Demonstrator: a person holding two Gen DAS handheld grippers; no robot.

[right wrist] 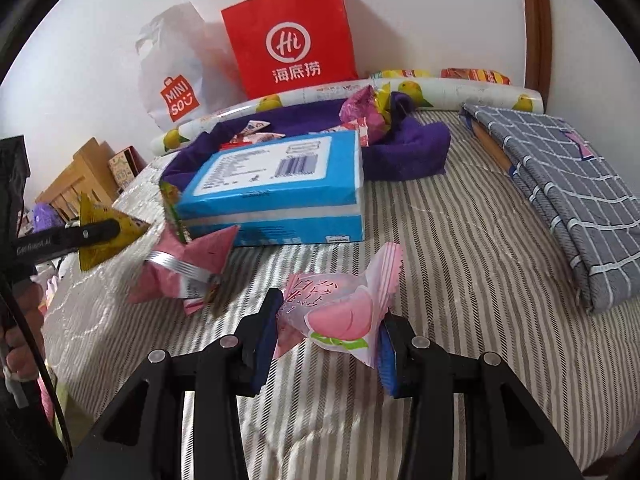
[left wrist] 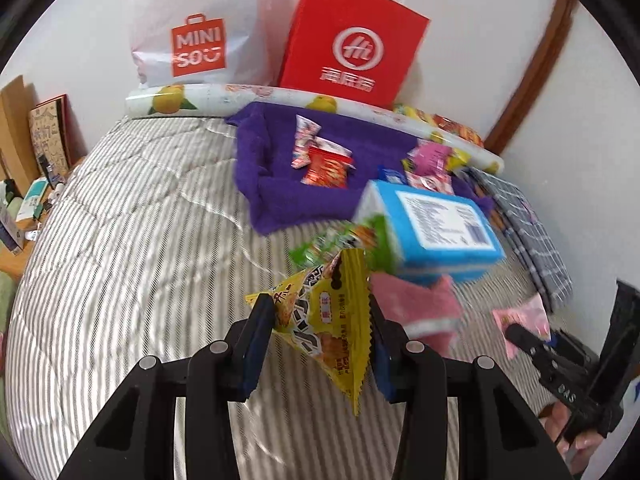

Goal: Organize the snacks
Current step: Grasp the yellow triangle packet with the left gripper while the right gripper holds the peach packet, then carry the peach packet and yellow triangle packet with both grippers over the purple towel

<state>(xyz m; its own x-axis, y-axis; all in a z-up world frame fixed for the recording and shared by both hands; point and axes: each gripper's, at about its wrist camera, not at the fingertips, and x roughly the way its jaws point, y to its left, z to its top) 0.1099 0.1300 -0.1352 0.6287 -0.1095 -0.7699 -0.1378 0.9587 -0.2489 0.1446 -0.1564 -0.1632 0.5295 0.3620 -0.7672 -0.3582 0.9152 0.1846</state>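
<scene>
Left tongs [left wrist: 320, 344] clamped on a yellow snack packet [left wrist: 326, 330], right tongs [right wrist: 326, 340] clamped on a pink snack packet [right wrist: 340, 316], both lifted over the striped bed [right wrist: 460, 280]. Could slip out: thin, slick wrappers pinched near the edges. Purple towel [left wrist: 280, 196] with more snacks partly hidden behind the blue box [left wrist: 436, 232]; labels blurred.

even indoor light, strong fisheye bending at dark edges, motion blur on the blue box [left wrist: 436, 232]

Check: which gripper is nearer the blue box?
Left. The left gripper, holding a yellow packet, is just before the blue box; the right gripper sits farther back.
</scene>
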